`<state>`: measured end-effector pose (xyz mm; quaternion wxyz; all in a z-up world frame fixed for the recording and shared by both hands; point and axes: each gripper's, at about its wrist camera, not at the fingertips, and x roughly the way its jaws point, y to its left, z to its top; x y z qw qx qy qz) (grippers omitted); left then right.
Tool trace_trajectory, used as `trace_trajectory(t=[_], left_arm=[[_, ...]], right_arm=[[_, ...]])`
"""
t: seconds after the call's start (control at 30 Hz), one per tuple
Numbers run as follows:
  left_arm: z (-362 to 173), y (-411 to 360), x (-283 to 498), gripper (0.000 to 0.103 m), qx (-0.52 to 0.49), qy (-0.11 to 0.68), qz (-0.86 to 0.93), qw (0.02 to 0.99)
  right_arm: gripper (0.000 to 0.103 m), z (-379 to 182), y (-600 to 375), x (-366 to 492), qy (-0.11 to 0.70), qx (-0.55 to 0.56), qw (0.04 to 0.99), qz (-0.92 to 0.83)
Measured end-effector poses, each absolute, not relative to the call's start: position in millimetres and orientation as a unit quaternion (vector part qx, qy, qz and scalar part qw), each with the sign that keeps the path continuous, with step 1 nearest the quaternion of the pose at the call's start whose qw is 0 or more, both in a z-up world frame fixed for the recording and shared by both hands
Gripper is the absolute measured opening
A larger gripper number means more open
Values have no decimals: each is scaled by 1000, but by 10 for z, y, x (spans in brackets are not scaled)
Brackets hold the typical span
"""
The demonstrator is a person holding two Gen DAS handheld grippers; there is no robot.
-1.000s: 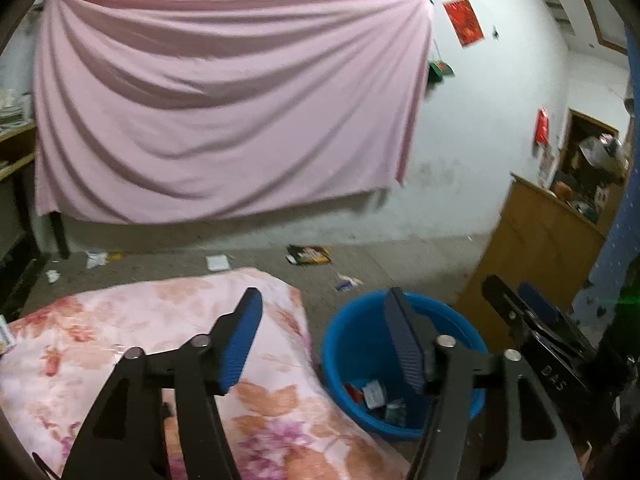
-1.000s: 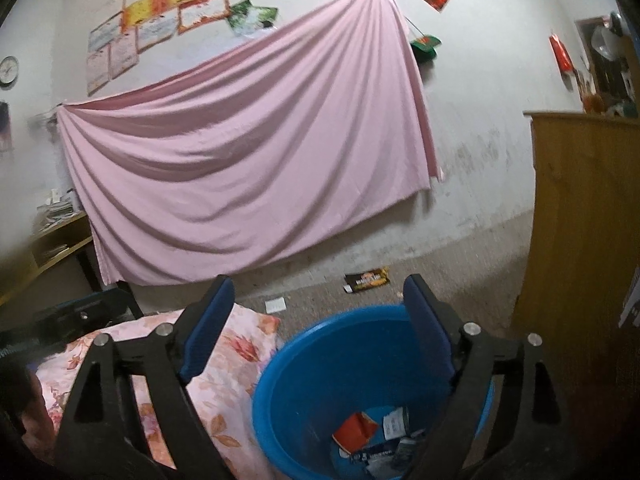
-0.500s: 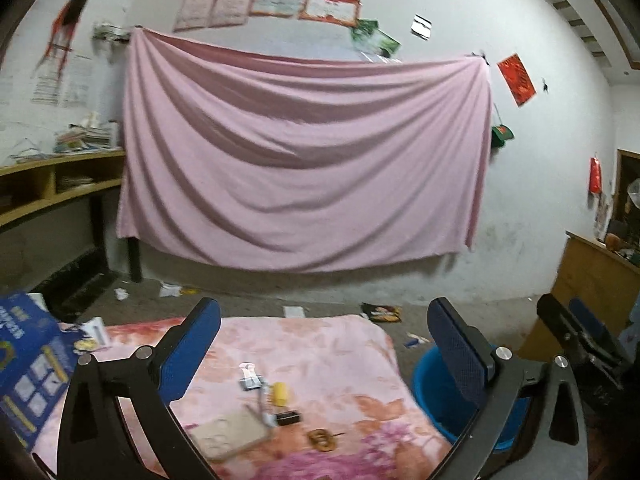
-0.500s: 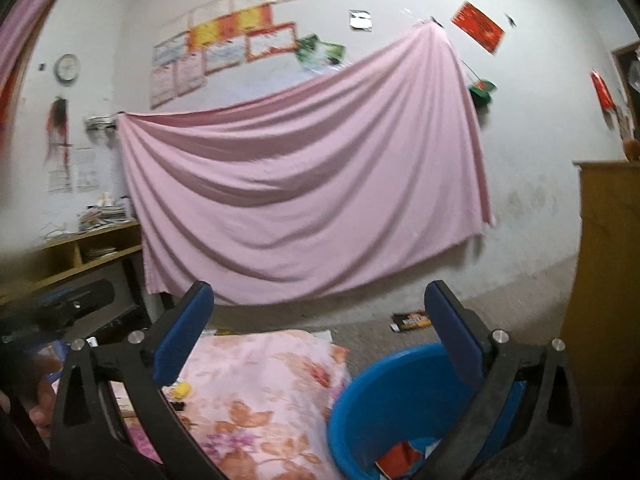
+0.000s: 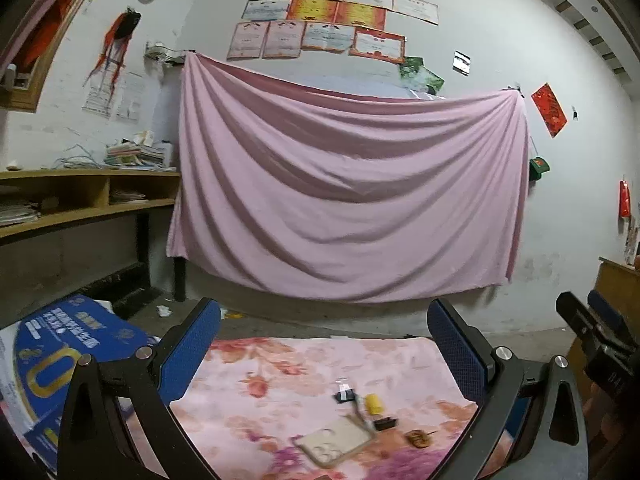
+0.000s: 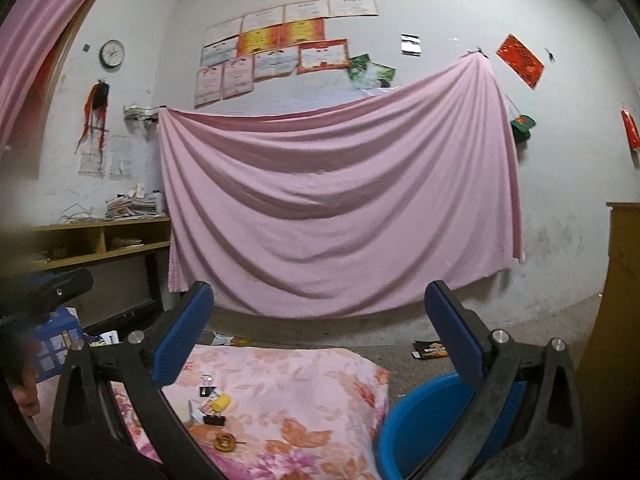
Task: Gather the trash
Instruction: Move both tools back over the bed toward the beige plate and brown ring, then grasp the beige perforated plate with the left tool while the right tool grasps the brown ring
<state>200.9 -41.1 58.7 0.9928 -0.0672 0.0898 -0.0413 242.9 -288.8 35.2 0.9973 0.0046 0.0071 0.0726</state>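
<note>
Both tongs swung off the round blue plastic tub (image 6: 416, 420); left tongs (image 5: 320, 354) and right tongs (image 6: 320, 330) gape empty. I'd drop onto the small yellow cylinder (image 5: 374, 403) ahead, squarely.

Soft floral cloth cover (image 5: 304, 364) – glossy blue plastic basin (image 6: 424, 420) – matt pink drape (image 5: 348, 200).

Both wrist views look forward between spread blue-padded fingers, low over the floral-covered surface (image 5: 304, 364), facing the wall hung with a pink sheet (image 5: 348, 200) at 12 o'clock. The left view sits squarely before the sheet, with the other gripper at its 4 o'clock edge. The right view stands further right, tilted, with the blue basin (image 6: 420, 420) at 5 o'clock. Both share the sheet, the certificates (image 6: 280, 48) and the small litter (image 6: 214, 400) on the cover.
</note>
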Motion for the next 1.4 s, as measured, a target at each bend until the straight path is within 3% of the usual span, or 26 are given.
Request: trace_trajectory(t=[0.5,0.9,1.27,1.4], left_arm=[[280,-165,1835,101,-41,80,-26,996],[64,-67,2092,101,-64,198,-37,977],[-173,-242,2369,101,-45,296,-56,952],[-287,-282,2483,88,-53,333,-76,939]], right_arm=[[103,153,-2232,2424,23,-97,988,116],[103,-91,-2030,2622,105,-169,973,117],[103,-284,-2233,3000,253,-104,952,137],[103,-347,-2302,3096,294,-75,941,147]])
